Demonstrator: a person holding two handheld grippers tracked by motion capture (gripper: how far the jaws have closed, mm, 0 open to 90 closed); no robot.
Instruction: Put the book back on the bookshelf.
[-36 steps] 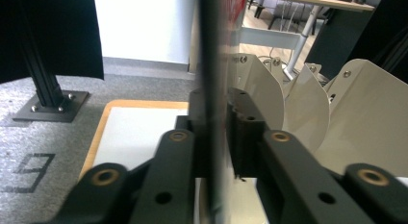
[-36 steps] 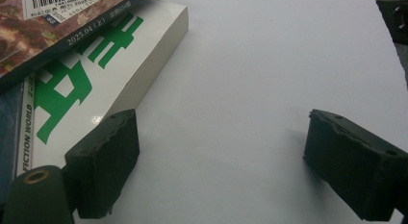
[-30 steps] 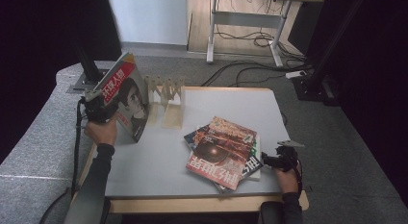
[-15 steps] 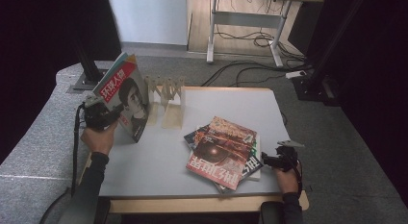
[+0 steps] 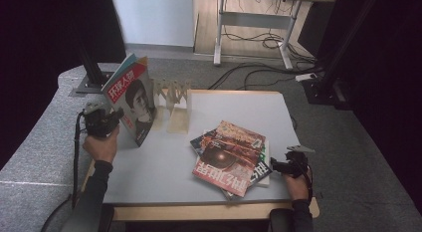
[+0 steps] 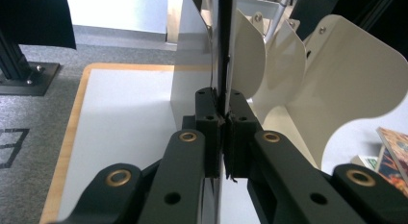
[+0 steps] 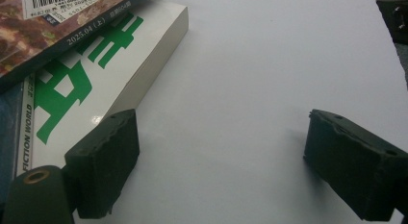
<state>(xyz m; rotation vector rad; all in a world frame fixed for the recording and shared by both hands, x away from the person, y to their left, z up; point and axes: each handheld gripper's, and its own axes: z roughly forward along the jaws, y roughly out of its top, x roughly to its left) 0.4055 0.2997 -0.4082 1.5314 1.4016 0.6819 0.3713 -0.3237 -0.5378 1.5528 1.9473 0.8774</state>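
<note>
Now clamped: left claw (image 6: 222, 132) just closed on upright magazine (image 5: 133, 103) beside rack (image 5: 175, 100); right claw (image 7: 219, 164) open, idle; ready for slotting.

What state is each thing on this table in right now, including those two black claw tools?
Left gripper: shut on the magazine's edge.
Magazine with a face on its cover: held upright beside the rack.
Cream slotted file rack: standing; slots facing the camera look empty.
Pile of colourful magazines: lying flat, fanned unevenly.
Right gripper: open, nothing between its pads, beside the pile.
White table: bearing everything.
</note>
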